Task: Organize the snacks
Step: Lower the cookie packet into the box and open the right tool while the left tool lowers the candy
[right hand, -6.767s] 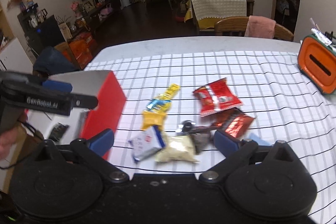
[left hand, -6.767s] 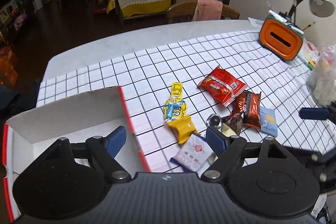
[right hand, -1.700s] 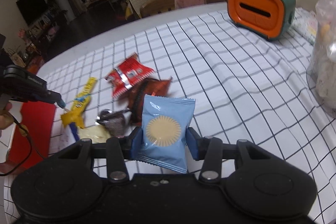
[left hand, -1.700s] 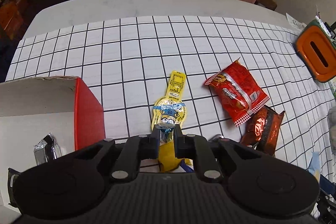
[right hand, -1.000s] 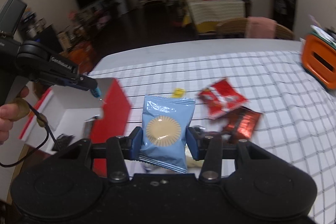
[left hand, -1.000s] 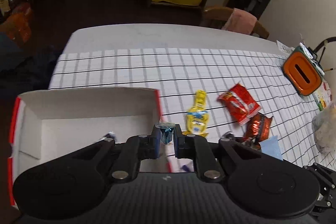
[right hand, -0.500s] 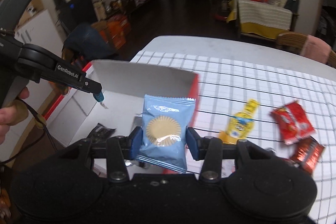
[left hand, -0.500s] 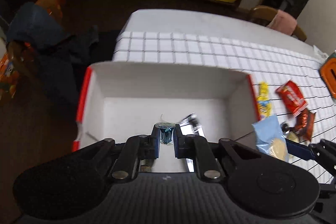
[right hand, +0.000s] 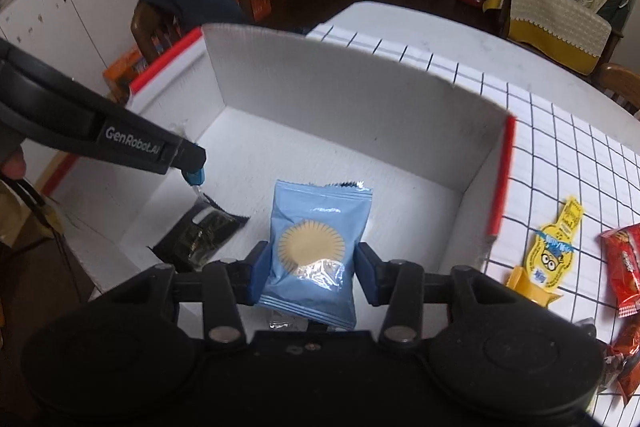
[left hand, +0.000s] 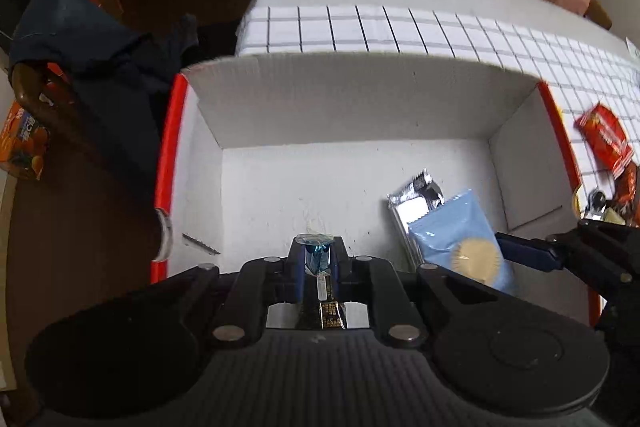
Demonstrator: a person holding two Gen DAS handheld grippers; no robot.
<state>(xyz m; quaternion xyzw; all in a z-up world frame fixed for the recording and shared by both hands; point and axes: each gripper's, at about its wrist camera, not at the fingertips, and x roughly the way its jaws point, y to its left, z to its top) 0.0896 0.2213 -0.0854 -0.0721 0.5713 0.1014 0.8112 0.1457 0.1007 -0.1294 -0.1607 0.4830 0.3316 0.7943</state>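
A white cardboard box with red edges (left hand: 348, 95) (right hand: 352, 95) stands open at the table's left end. My left gripper (left hand: 316, 259) (right hand: 195, 179) is shut on a small blue-wrapped candy (left hand: 316, 255) and hangs over the box floor. My right gripper (right hand: 312, 267) is shut on a light blue cookie packet (right hand: 316, 247) (left hand: 460, 243) and holds it upright inside the box, at its right side. A silver and black packet (left hand: 416, 195) (right hand: 200, 231) lies on the box floor.
On the checked tablecloth (right hand: 560, 163) right of the box lie a yellow Minion snack (right hand: 552, 255), a red packet (right hand: 624, 267) (left hand: 604, 139) and darker wrappers (right hand: 628, 351). A chair with a dark jacket (left hand: 80, 39) stands left of the table.
Both grippers have moved from the snack pile to the box and lower into it. The blue packet now sits inside the box walls, the candy close over the floor.
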